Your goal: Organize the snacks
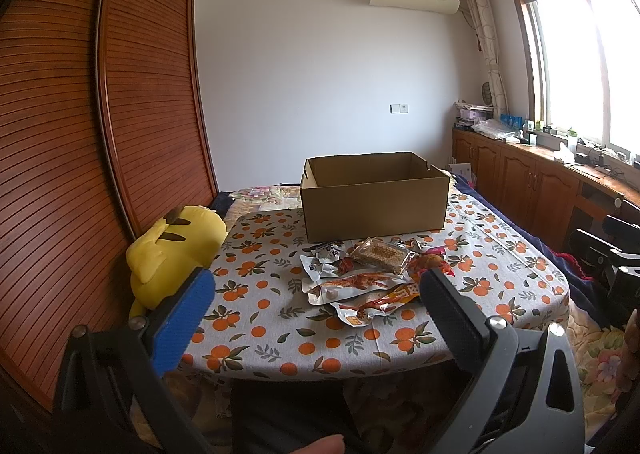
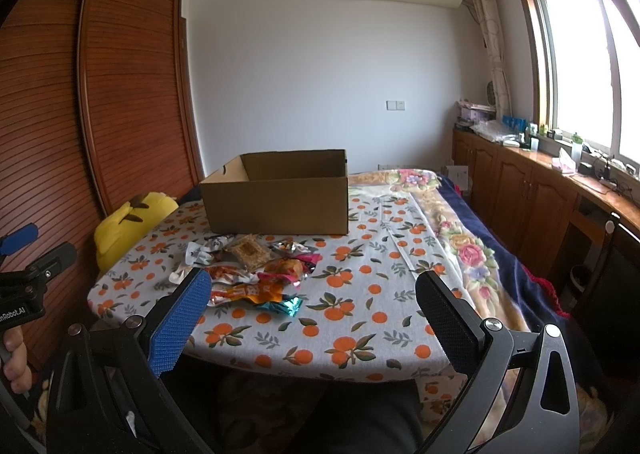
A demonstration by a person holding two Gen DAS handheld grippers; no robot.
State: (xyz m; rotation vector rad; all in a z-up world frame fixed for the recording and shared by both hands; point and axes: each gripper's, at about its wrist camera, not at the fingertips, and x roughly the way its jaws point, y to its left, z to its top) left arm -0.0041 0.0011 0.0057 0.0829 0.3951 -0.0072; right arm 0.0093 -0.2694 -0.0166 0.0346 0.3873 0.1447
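A heap of snack packets (image 1: 372,278) lies on the orange-print tablecloth (image 1: 280,318), just in front of an open-topped cardboard box (image 1: 374,196). In the right wrist view the same heap (image 2: 256,274) and box (image 2: 276,194) sit left of centre. My left gripper (image 1: 316,294) is open, held above the table's near edge, short of the packets, nothing between its fingers. My right gripper (image 2: 312,302) is open too, hovering to the right of the heap with nothing in it. The left gripper (image 2: 28,246) also shows at the right wrist view's left edge.
A yellow plush toy (image 1: 172,254) leans at the table's left side against a slatted wooden wardrobe (image 1: 80,134). A bed with a floral blanket (image 2: 460,238) lies to the right. Wooden cabinets (image 2: 520,190) run under the window. A hand (image 2: 16,358) holds the left handle.
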